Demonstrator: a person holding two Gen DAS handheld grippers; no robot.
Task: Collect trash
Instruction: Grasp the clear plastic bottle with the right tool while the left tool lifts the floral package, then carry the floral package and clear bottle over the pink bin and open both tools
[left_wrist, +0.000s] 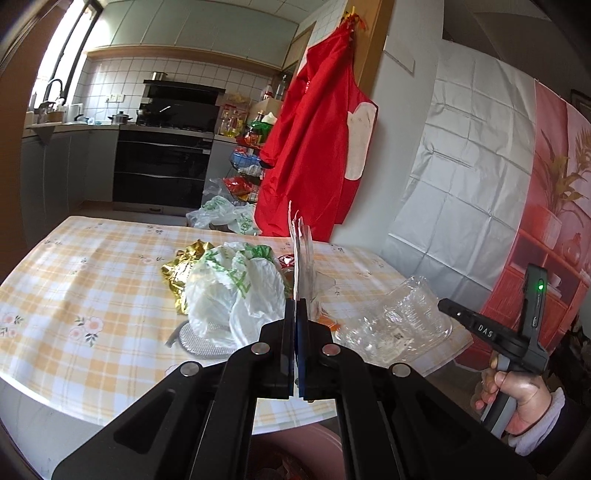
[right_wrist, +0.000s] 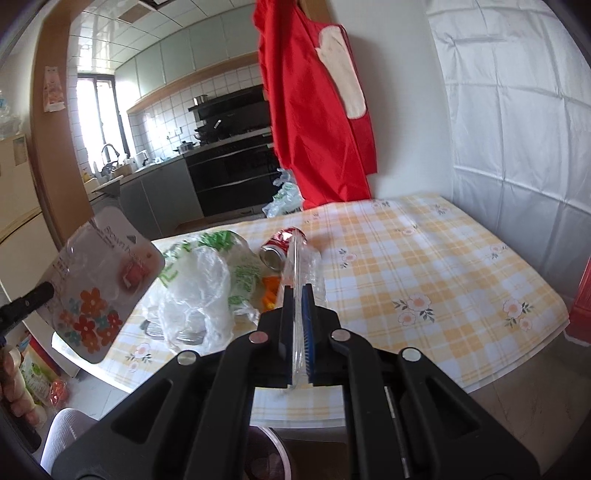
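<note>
My left gripper (left_wrist: 296, 301) is shut on a flat clear plastic package with a flower print (left_wrist: 301, 243), held edge-on above the table; the right wrist view shows its face (right_wrist: 99, 291) at the left. My right gripper (right_wrist: 298, 291) is shut on a clear plastic clamshell tray (right_wrist: 295, 266), seen in the left wrist view (left_wrist: 399, 321) over the table's right corner. On the checked tablecloth (left_wrist: 92, 277) lie white-and-green plastic bags (left_wrist: 236, 288), a gold foil wrapper (left_wrist: 184, 266) and a crushed red can (right_wrist: 280, 245).
A pink bin (left_wrist: 295, 454) stands below the table's near edge. A red apron (left_wrist: 317, 147) hangs on the wall behind. Orange scraps (right_wrist: 269, 291) and a round metal mesh piece (left_wrist: 207, 338) lie by the bags. More bags (left_wrist: 225, 214) sit on the kitchen floor.
</note>
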